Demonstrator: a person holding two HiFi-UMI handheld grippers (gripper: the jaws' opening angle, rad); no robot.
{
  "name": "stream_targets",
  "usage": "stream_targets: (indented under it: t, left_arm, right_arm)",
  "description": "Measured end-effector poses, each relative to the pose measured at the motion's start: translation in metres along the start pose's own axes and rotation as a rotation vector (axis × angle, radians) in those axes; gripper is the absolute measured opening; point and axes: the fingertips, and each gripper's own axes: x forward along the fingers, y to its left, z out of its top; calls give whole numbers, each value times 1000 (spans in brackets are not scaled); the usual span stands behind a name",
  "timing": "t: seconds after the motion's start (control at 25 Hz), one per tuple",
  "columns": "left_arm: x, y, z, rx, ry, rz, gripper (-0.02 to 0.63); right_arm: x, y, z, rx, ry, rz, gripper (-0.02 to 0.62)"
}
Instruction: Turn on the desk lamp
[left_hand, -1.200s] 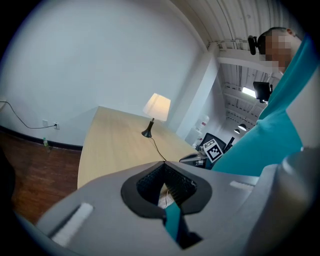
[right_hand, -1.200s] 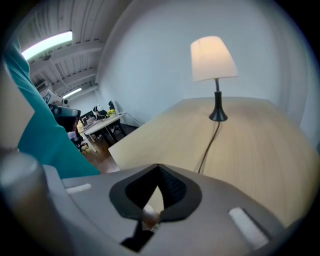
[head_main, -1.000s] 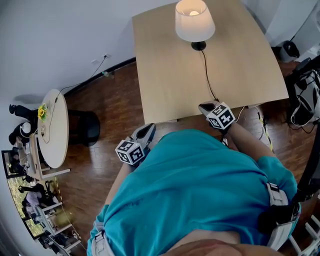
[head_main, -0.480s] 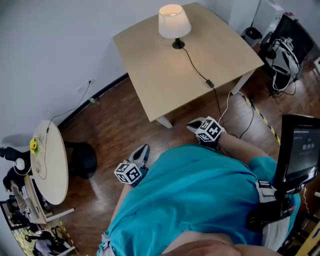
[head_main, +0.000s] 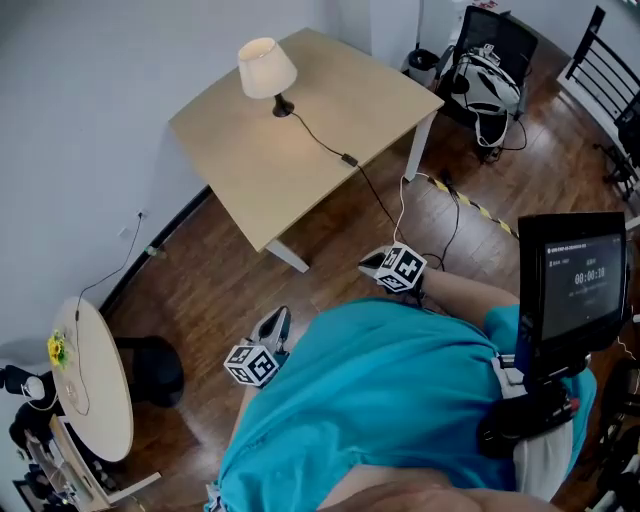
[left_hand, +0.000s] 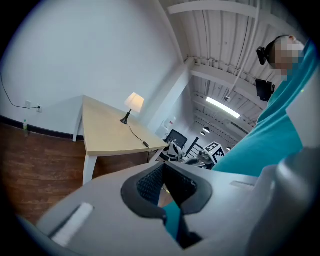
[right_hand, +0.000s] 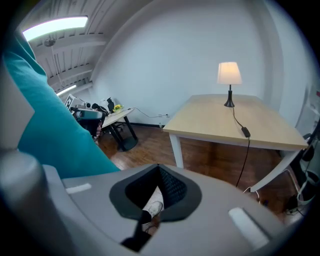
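While lamp (head_main: 266, 68) glows, left tongs (head_main: 277, 318), right tongs (head_main: 371, 263)

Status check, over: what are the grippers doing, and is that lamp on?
Left gripper and right gripper shut, empty, by the person's waist. Desk lamp glowing on table. Open floor between, nothing blocking.

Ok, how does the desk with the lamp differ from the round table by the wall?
The desk is square-cornered and light wood; the round table is white. The desk carries a lamp and its cord; the round table carries yellow flowers. Both stand on the wood floor by the white wall.
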Motion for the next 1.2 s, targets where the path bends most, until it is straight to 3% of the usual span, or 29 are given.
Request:
stream_targets:
  t: [0.16, 0.32, 0.52, 0.64, 0.8, 1.04, 1.2]
  left_arm:
    - [7, -66, -49, 21, -11, -11, 29]
    - [40, -149, -107, 32, 34, -16, 29]
    - [118, -253, -213, 114, 148, -30, 28]
    - [123, -264, -215, 85, 125, 25, 28]
    - [112, -260, -214, 89, 91, 71, 29]
    - [-29, -295, -291, 164, 20, 67, 28]
    - [-135, -267, -324, 85, -53, 95, 29]
  right_arm:
    - [-46, 27, -48, -37, -49, 19, 2]
    - [-109, 36, -107, -40, -84, 46, 2]
    - [-198, 5, -226, -25, -94, 99, 2]
    - [-213, -8, -256, 10, -91, 124, 2]
    - [-202, 3, -247, -17, -94, 159, 2]
    - [-197, 144, -287, -128, -104, 141, 2]
    - [-158, 230, -299, -92, -100, 131, 2]
